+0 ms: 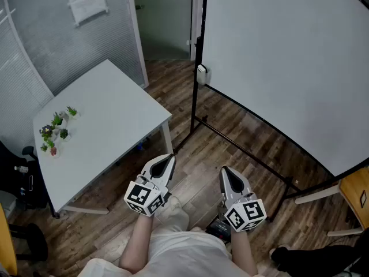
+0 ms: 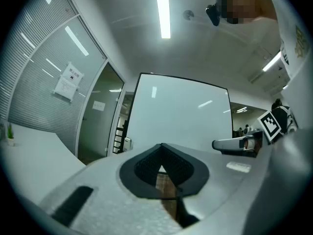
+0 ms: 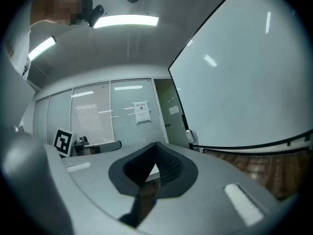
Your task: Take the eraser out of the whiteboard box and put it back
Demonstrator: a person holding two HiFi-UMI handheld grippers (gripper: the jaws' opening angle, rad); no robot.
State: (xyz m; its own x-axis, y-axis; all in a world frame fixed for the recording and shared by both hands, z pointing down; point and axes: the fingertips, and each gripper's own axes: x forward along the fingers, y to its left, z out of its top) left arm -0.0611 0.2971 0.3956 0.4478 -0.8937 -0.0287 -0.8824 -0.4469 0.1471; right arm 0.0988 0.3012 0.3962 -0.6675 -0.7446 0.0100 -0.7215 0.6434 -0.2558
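Note:
The whiteboard (image 1: 288, 68) stands on a black frame at the right. A small white box (image 1: 201, 74) hangs on its left edge; it also shows in the left gripper view as the box (image 2: 128, 143) and in the right gripper view as the box (image 3: 190, 136). No eraser can be made out. My left gripper (image 1: 167, 159) and right gripper (image 1: 228, 173) are held low and level in front of the person, far short of the box, both shut and empty. The left gripper's jaws (image 2: 161, 146) and the right gripper's jaws (image 3: 155, 145) meet with nothing between them.
A white table (image 1: 109, 126) stands at the left with small potted plants (image 1: 55, 128) near its far corner. The whiteboard's black stand legs (image 1: 248, 154) cross the wooden floor ahead. A glass partition and a door lie behind. A yellow chair (image 1: 357, 195) is at the right edge.

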